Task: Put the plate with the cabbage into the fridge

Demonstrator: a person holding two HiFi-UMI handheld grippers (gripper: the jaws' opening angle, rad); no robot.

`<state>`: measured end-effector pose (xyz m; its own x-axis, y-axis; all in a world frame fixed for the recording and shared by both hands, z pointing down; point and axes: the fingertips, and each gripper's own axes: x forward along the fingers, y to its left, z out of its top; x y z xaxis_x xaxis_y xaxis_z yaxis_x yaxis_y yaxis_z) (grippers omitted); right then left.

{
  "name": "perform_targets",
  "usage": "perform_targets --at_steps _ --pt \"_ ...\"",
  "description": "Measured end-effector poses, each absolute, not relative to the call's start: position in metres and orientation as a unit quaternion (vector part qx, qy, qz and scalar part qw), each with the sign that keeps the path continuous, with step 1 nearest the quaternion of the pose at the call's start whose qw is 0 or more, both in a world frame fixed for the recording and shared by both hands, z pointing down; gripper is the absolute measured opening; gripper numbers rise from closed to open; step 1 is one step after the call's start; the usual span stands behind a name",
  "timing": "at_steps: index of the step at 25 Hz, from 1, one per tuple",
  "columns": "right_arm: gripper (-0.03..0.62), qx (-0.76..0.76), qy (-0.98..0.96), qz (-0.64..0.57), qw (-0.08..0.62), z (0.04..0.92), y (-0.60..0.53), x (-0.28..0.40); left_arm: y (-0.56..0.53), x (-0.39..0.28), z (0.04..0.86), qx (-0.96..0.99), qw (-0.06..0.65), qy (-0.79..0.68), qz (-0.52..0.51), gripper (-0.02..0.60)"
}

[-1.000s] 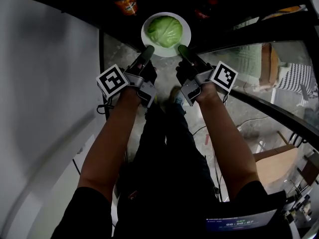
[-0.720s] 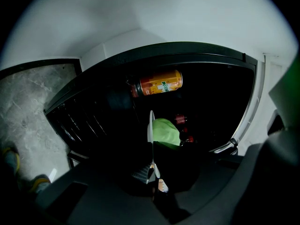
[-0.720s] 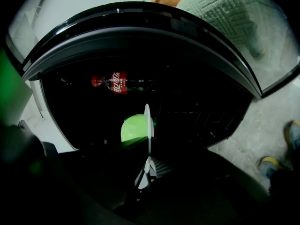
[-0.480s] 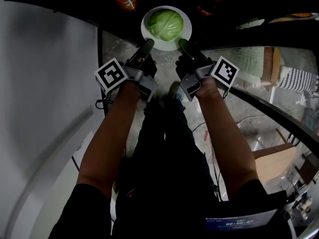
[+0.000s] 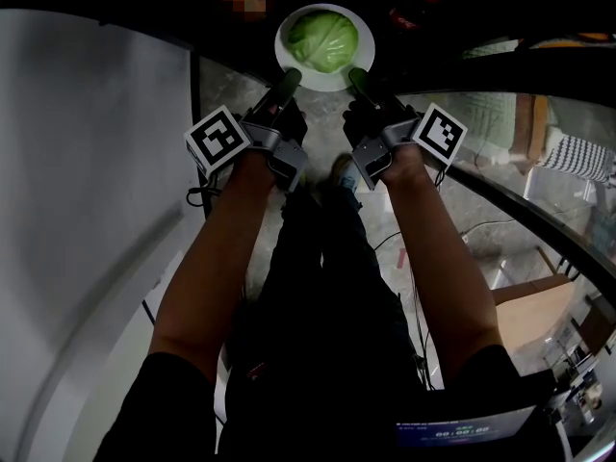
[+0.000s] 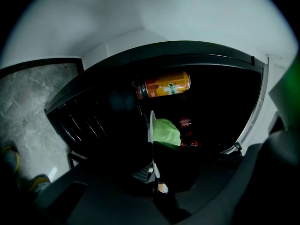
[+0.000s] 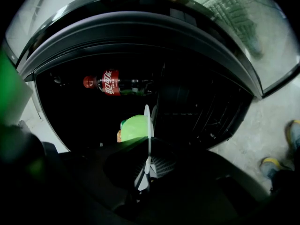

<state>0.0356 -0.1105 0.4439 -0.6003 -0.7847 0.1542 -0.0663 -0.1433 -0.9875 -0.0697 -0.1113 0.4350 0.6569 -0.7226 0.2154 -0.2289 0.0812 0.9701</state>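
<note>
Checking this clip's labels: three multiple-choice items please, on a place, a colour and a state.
1. The round green cabbage sits: A on the round white plate; B on the floor; C on a can.
2. The metal drink can in the dark open fridge is: A blue; B orange; C silver.
3. The left gripper is: A open; B shut on the plate's rim; C shut on the can.
Answers: A, it lies on the plate; B, its body shows orange; B, the rim stands between its jaws.
</note>
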Motion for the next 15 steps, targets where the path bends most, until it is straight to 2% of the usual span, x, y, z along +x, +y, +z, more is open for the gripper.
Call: perform_targets --at_steps 15 --pt "0.020 -0.368 0.591 -0.660 0.282 0.452 -0.112 0.037 -0.115 -0.070 0.445 0.649 0.638 -0.369 -0.190 0.011"
